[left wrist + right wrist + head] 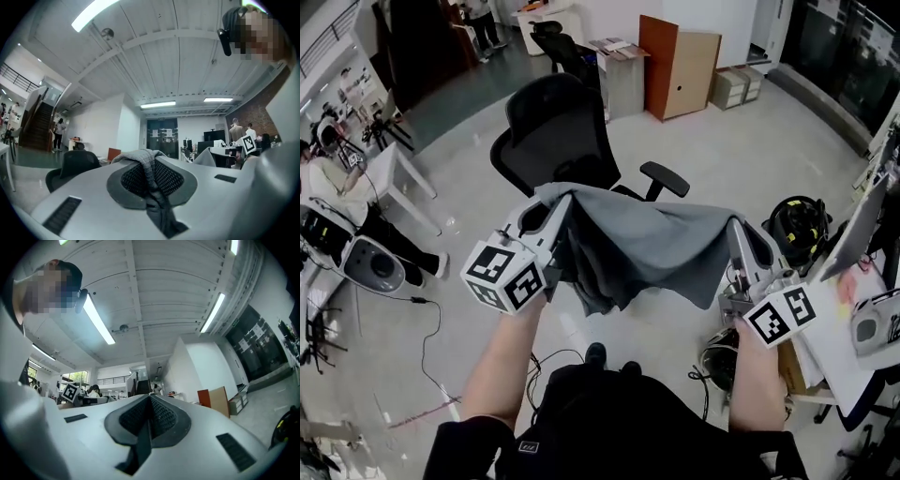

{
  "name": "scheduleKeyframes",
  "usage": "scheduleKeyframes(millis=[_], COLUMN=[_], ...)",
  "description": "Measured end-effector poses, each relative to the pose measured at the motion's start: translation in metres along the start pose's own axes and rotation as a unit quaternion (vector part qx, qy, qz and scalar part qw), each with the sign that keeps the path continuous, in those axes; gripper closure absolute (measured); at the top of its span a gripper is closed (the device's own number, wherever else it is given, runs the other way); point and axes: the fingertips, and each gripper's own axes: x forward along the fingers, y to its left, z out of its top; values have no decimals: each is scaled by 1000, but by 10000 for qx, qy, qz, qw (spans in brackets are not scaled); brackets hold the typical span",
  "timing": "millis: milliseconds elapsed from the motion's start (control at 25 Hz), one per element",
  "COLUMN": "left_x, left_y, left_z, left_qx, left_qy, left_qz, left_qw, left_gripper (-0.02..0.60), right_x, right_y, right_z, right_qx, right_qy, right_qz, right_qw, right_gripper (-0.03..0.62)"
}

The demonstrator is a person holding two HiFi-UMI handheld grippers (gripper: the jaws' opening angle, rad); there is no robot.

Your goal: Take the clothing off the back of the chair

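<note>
Head view showed the grey clothing (pixel 647 248) spread in the air across the middle of the frame. One top corner was pinched in the left hand-held gripper (pixel 565 208) and the other in the right hand-held gripper (pixel 738 228), with the lower folds sagging between them. Left gripper view had that gripper's jaws closed on a bunched ridge of the grey clothing (pixel 149 171). Right gripper view had its jaws closed on a thinner, darker edge of the grey clothing (pixel 146 425). Just above the garment in the head view stood the black office chair (pixel 555 131) with its backrest bare. The lift off the chair back therefore looked done, and the step in hand read as carrying the garment clear. Whether the hem touched the seat could not be told. The next move would likely call for both grips to hold while the cloth is brought away from the chair. Counted: one garment, two hand-held grippers, and two black chairs, the second chair (pixel 555 37) at the upper edge.
</note>
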Motion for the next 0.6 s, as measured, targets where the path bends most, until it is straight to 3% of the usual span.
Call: scheduleKeyframes(millis=[320, 600], left_x=[31, 48], left_y=[-8, 1], left_z=[7, 36], left_qx=[33, 270], left_qy=[-45, -396], left_qz=[-548, -926], left_qw=[9985, 9946], left_gripper=[548, 548], right_x=[-35, -17], right_y=[-18, -12], right_z=[-7, 29], right_qx=[-69, -444], right_qy=[165, -62], right_qz=[-807, -1112], right_qw=[9966, 9928], right_gripper=[577, 577])
